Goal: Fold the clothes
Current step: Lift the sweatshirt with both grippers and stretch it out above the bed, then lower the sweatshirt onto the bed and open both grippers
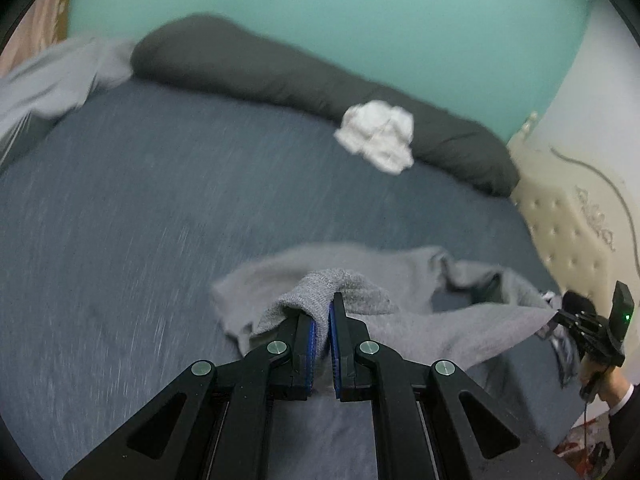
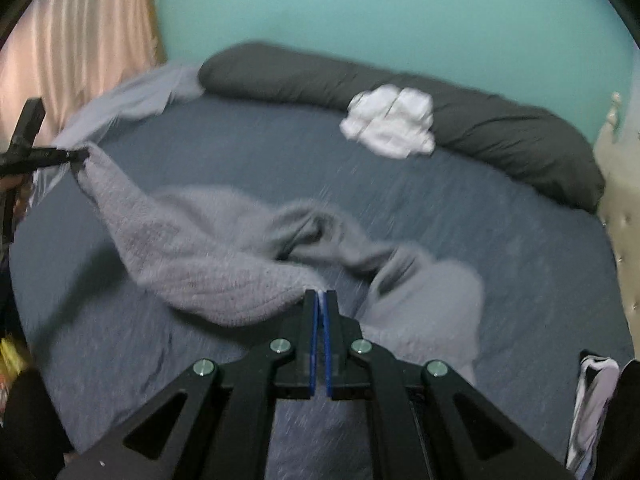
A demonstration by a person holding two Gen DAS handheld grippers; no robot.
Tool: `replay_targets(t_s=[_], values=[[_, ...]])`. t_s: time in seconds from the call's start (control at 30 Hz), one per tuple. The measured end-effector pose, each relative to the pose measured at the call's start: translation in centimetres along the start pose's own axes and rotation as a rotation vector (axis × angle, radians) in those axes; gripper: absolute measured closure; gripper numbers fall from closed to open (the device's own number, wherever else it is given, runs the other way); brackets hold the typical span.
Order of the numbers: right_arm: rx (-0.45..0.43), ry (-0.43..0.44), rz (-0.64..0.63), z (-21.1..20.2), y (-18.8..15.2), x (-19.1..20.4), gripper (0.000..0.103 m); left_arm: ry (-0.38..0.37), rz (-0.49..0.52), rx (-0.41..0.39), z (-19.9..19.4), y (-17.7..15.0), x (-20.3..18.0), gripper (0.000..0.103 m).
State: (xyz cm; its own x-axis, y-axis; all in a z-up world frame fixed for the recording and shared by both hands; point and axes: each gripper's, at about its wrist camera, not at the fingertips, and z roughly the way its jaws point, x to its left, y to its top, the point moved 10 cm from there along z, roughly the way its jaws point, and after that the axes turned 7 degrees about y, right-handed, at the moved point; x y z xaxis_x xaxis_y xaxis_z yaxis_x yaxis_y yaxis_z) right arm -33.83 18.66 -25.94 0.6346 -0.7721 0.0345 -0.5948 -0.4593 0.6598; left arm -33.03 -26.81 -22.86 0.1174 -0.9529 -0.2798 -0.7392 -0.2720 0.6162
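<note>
A grey knit sweater (image 1: 400,292) hangs stretched between my two grippers just above a dark blue bed sheet (image 1: 140,208). My left gripper (image 1: 326,308) is shut on one edge of the sweater, which drapes over its fingers. It also shows at the left of the right wrist view (image 2: 80,156), pinching the sweater (image 2: 208,248). My right gripper (image 2: 320,296) is shut on another edge of the sweater. It shows at the far right of the left wrist view (image 1: 560,316). The frames are blurred by motion.
A crumpled white garment (image 1: 378,140) lies against a long dark grey pillow (image 1: 280,68) at the back. A light grey cloth (image 1: 52,76) lies at the back left. A cream tufted headboard (image 1: 568,232) stands at the right. The bed sheet (image 2: 520,260) is bare to the right.
</note>
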Motion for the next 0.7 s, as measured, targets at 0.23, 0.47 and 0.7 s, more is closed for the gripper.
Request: replay_targets(t_s=[0.23, 0.47, 0.7], values=[[0.104, 0.037, 0.014, 1.7, -6.4, 2.0, 0.101, 0.021, -0.015, 0.083, 0.2, -6.6, 3.1, 0.096], [0.186, 0.061, -0.004, 2.6, -10.4, 3.3, 0.101, 0.042, -0.057, 0.155, 0.7, -11.7, 5.1, 0.095], [0.261, 0.092, -0.018, 3.1, -13.9, 4.6, 0.101, 0.023, -0.119, 0.191, 0.6, -14.2, 5.8, 0.082]])
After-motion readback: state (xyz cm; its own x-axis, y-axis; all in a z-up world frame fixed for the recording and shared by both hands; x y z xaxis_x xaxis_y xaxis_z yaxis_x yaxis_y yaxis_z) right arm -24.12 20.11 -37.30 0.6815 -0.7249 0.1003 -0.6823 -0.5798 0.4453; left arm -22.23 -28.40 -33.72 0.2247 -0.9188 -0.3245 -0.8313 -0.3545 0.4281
